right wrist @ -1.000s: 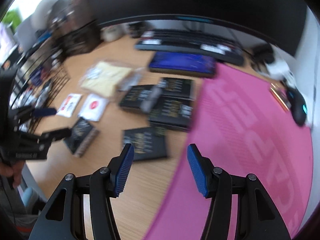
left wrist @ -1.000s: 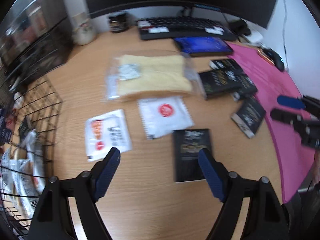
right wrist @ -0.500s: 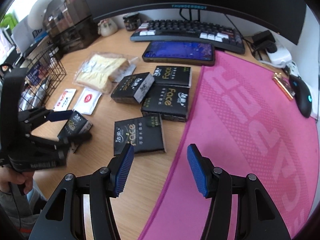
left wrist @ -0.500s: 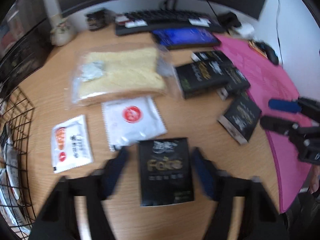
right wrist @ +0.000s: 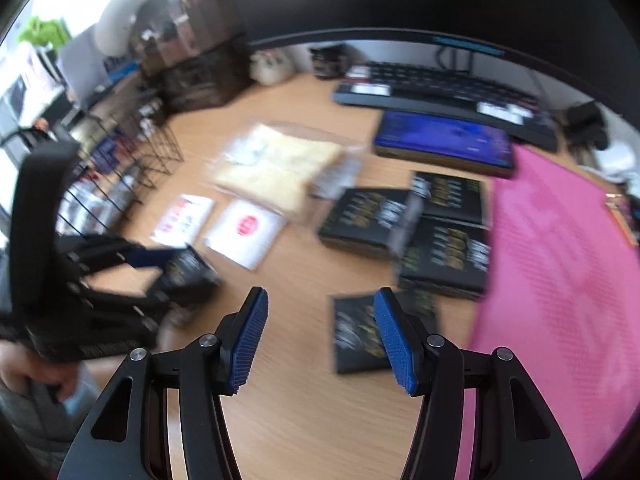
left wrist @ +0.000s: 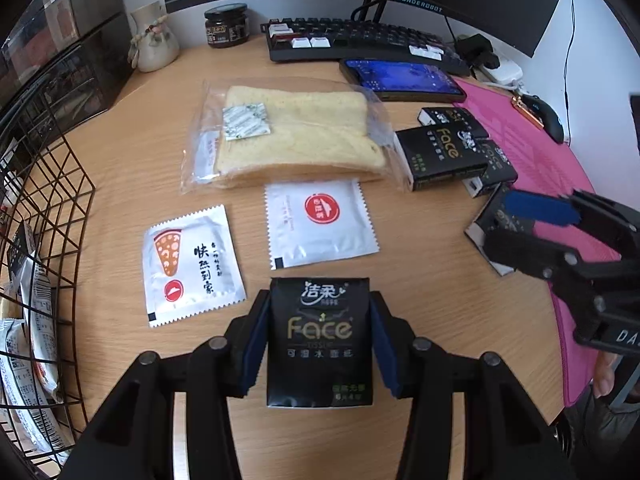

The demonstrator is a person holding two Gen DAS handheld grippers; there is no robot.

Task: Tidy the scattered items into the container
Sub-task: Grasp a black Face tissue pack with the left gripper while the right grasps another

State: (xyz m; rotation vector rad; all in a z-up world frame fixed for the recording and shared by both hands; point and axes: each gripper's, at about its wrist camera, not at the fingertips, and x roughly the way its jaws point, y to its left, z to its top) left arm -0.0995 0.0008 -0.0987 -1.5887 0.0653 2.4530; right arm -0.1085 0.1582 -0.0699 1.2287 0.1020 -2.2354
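Note:
A black "Face" tissue pack (left wrist: 320,340) lies flat on the wooden desk between the blue pads of my left gripper (left wrist: 319,298). The jaws are closing and both pads touch its sides. From the right wrist view, that left gripper (right wrist: 160,268) sits low at the left over the same pack (right wrist: 188,268). My right gripper (right wrist: 320,300) stands open above bare desk with nothing between its fingers; another black pack (right wrist: 356,332) lies just behind its right finger. The black wire basket (left wrist: 60,200) stands at the left and holds several wrapped snacks.
Two white sachets (left wrist: 188,264) (left wrist: 320,220), a bagged slice of bread (left wrist: 296,136) and several more black packs (left wrist: 440,156) lie ahead. A pink mat (left wrist: 540,152), a phone (left wrist: 400,78), a keyboard (left wrist: 360,40), a jar and a small vase sit further back.
My left gripper came forward over the black pack and its jaws narrowed onto its sides. My right gripper swung left across the desk, so its view is blurred.

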